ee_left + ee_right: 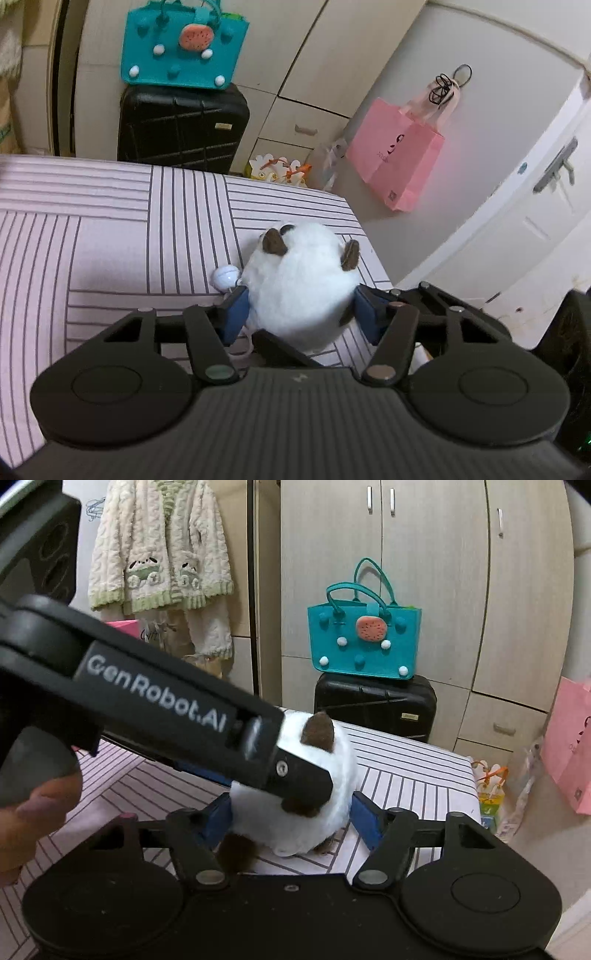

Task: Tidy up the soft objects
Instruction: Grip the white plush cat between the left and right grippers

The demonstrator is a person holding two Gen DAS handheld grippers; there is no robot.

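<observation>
We've got a bed [110, 229] here with a pale pink cover, dark stripes running in blocks that turn different ways. Sitting right on it near the far corner is a white plush toy [299, 288] with brown ears. A small white ball [226, 276] lies just beside it on the cover.

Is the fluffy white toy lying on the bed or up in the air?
On the bed: the toy rests on the striped sheet.
</observation>
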